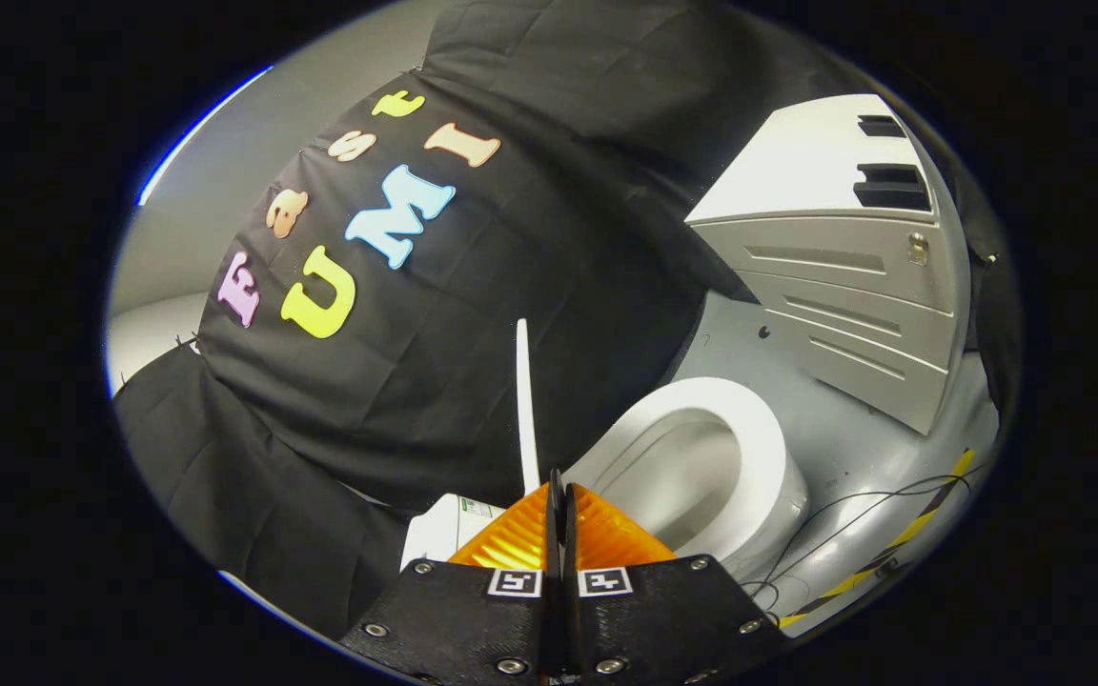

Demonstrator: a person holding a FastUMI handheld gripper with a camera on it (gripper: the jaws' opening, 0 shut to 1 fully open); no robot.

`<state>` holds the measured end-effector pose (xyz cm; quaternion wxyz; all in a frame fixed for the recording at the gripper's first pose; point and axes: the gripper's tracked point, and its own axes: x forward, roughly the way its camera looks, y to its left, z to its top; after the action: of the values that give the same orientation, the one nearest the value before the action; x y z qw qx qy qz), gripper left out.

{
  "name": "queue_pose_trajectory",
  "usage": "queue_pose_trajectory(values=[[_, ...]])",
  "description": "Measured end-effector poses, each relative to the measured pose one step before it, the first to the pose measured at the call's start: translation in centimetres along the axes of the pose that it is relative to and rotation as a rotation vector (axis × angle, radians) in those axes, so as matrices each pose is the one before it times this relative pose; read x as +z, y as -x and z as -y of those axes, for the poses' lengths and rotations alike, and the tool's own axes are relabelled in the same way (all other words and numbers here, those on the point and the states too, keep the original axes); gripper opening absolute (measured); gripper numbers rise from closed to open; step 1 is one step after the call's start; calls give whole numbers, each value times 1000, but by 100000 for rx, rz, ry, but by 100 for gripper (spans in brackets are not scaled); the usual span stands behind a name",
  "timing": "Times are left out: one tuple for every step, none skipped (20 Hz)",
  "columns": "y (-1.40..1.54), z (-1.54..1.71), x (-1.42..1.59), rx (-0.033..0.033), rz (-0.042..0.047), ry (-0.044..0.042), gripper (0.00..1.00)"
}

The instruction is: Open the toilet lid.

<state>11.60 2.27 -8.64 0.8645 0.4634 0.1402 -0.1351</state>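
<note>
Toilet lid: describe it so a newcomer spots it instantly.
Find the white toilet bowl on the grey floor. The lid stands raised beside it, a thin white edge-on blade against the black cloth, rising from the shut gripper fingertips.

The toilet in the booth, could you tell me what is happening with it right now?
A person is working a handheld gripper on the toilet. Its fingers are closed together on the thin edge of the toilet lid, which stands raised and seen edge-on just ahead of the fingers. The seat ring and bowl are uncovered beside it. So the lid looks opened, with the gripper gripping it. A grey cabinet stands beyond the toilet.
</note>
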Motion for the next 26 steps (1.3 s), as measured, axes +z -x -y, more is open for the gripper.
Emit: queue_pose_trajectory(values=[[44,-653,58,-86,576,1588,0],[93,-621,-102,258,-117,2447,0],[144,-834,145,80,642,2425,0],[343,-801,-102,364,193,2558,0],[-58,-717,-44,228,541,2522,0],[68,-727,8,273,622,2278,0],[119,-843,33,683,448,2110,0],[65,-743,-64,582,596,1885,0],[117,-609,-102,515,419,1582,0],[29,-527,-8,261,361,1940,0],[-63,-482,15,49,513,1559,0],[-59,-548,52,436,426,1603,0],[-11,-622,56,462,582,750,0],[132,-790,-82,1087,472,371,0],[-19,-965,-138,1259,255,679,0],[-82,-826,48,770,248,1354,0],[4,-474,-76,161,-59,1854,0],[-93,-609,54,31,-33,931,0],[2,-654,-99,282,-117,995,0],[51,-764,-34,1003,287,1348,0],[89,-717,-41,626,410,2418,0],[115,-648,-115,499,408,1812,0],[20,-602,-56,687,467,1664,0],[-73,-589,0,544,677,82,0],[7,-662,-169,773,526,644,0],[-6,-616,-70,853,749,604,0]])
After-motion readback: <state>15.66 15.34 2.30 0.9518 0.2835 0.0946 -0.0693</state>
